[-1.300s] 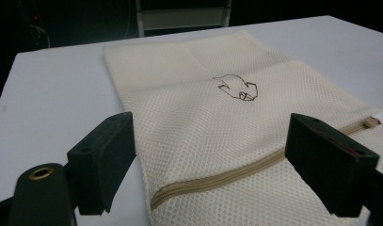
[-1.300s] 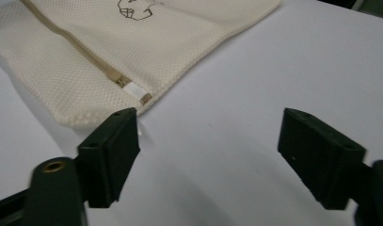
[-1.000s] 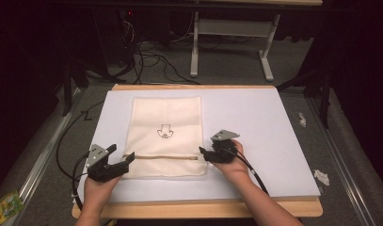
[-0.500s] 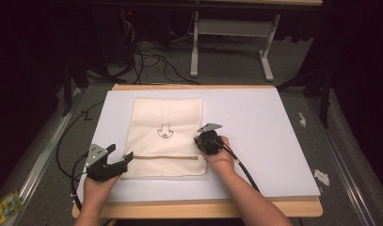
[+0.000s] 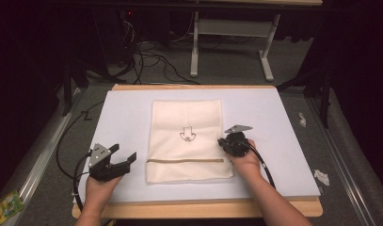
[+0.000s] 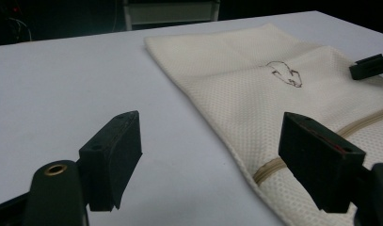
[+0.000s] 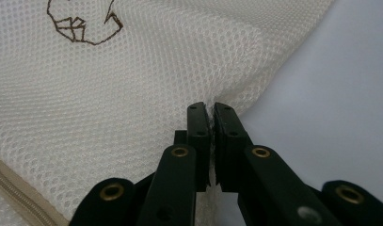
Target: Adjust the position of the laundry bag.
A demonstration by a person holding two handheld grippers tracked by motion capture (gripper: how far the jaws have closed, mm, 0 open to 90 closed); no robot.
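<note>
A cream mesh bag (image 5: pixel 187 139) with a small brown emblem (image 5: pixel 187 135) and a zipper (image 5: pixel 184 161) across its near part lies flat on the pale board (image 5: pixel 123 117). My right gripper (image 5: pixel 223 141) is at the bag's right edge, shut on the mesh (image 7: pixel 210 106), which puckers between the jaws. My left gripper (image 5: pixel 132 157) hovers just left of the bag near the zipper's end, open, nothing between its fingers (image 6: pixel 111 157). The bag's left edge and zipper (image 6: pixel 274 165) lie just ahead of its right finger.
The board rests on a wooden table (image 5: pixel 194 209). Cables (image 5: pixel 67 155) trail off the left side. Small white scraps (image 5: pixel 321 176) lie on the grey floor at the right, a green packet (image 5: pixel 5 207) at the lower left. A metal frame (image 5: pixel 227 28) stands behind.
My right gripper moved up along the bag's right edge from the zipper end and is now shut on the mesh. The left gripper stayed in place, open.
</note>
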